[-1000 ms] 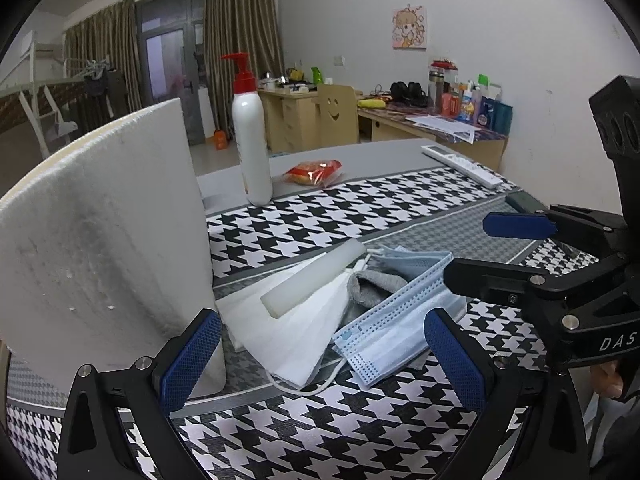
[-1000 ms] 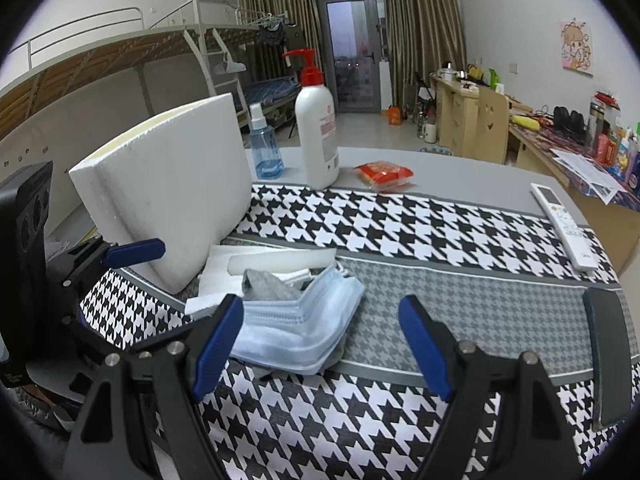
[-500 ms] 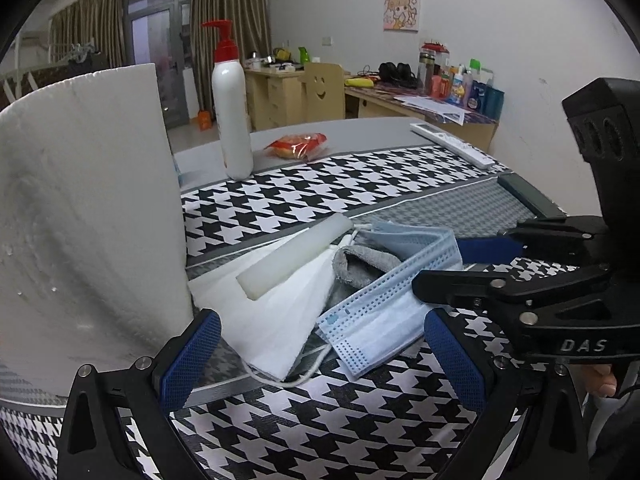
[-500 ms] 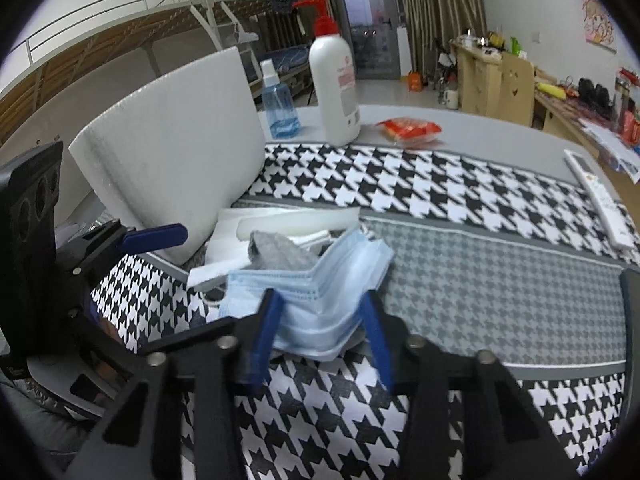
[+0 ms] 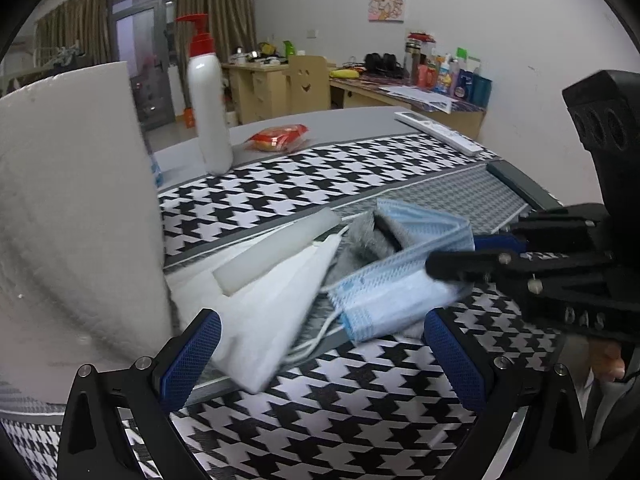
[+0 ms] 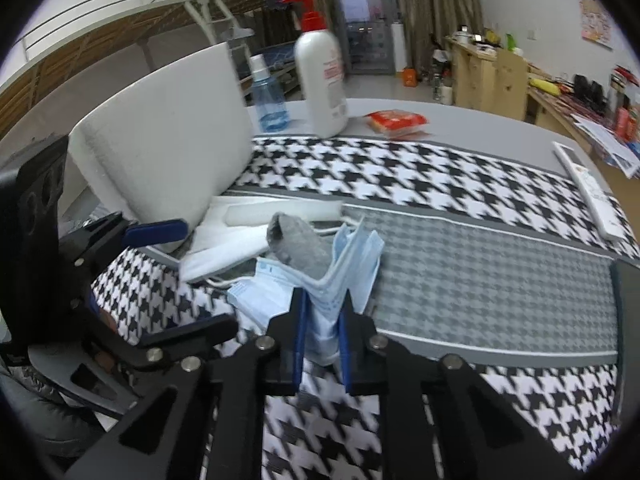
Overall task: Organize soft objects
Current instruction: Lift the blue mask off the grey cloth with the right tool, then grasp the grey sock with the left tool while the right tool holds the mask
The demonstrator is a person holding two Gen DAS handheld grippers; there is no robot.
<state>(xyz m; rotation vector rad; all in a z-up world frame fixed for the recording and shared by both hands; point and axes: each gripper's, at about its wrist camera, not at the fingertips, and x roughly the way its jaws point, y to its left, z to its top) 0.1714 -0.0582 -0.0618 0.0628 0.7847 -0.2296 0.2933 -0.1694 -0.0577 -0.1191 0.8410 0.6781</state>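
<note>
The right gripper [image 6: 323, 320] has its jaws clenched on the blue face masks [image 6: 348, 268], a small stack folded up between the blue pads near the front edge of the houndstooth-covered surface [image 6: 480, 280]. A grey sock [image 6: 298, 246] lies tucked against the masks at about ten o'clock from the grip, and beyond it at the same bearing sit a white mask [image 6: 224, 250] and a white foam strip [image 6: 280, 213], the strip resting on top of the white mask. A big white foam block [image 6: 172, 136] stands upright at the nine o'clock side of the pile, touching the white mask's edge.

The left gripper [image 5: 320, 356] hangs low over the front of the surface with its jaws released and wide, the white mask's near corner lying between them but not pinched. From the left wrist view the right gripper reaches in from three o'clock. At twelve o'clock, well apart from the pile, stand a white pump bottle [image 6: 322, 80], a blue spray bottle [image 6: 269, 98] and a red packet [image 6: 396, 122].
</note>
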